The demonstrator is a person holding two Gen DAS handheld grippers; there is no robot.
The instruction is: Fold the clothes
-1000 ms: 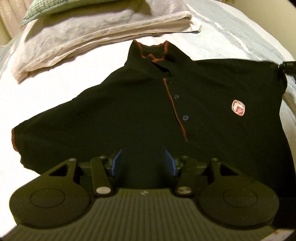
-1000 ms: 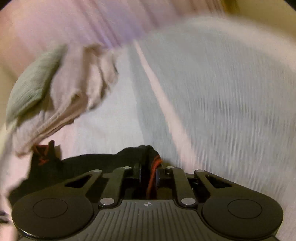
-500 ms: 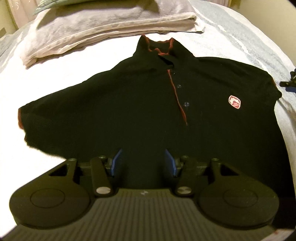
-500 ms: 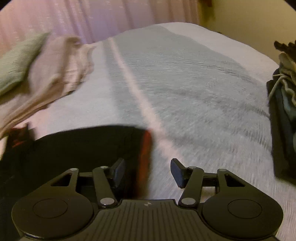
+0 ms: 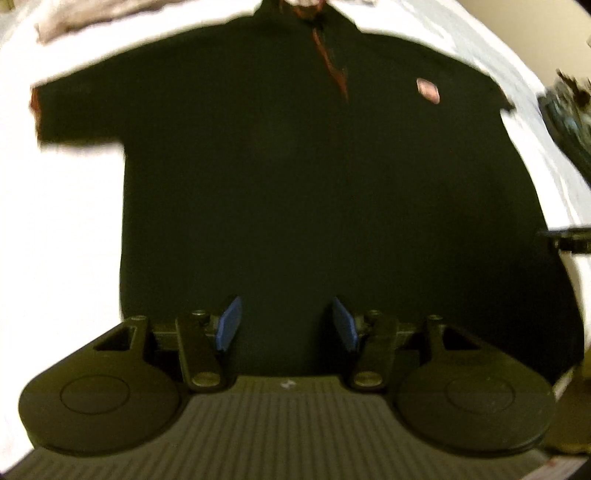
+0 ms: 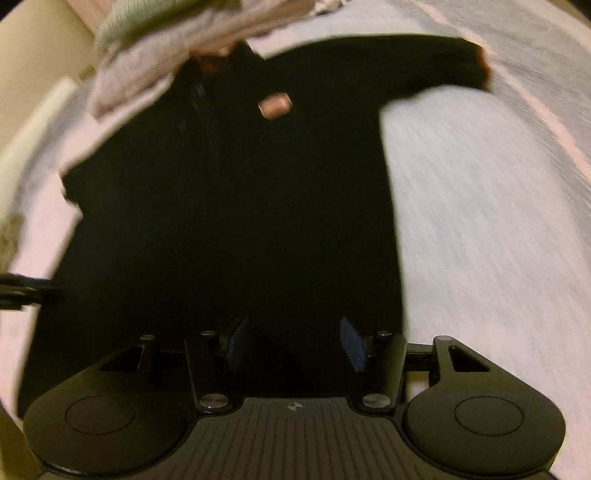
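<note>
Lying flat, black polo shirt [image 5: 295, 177]

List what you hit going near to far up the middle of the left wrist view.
Left gripper, fingers open → black polo shirt body → red-trimmed placket → collar at the top edge. The pink chest badge sits off to the right of that line.

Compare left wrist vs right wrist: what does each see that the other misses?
Left wrist only: the red-trimmed placket and a dark clothes pile at the right edge.
Right wrist only: the green cloth topping the pale folded linens.
Both: the black polo shirt spread flat on the bed, its chest badge, and both grippers, left and right, open and empty.
</note>
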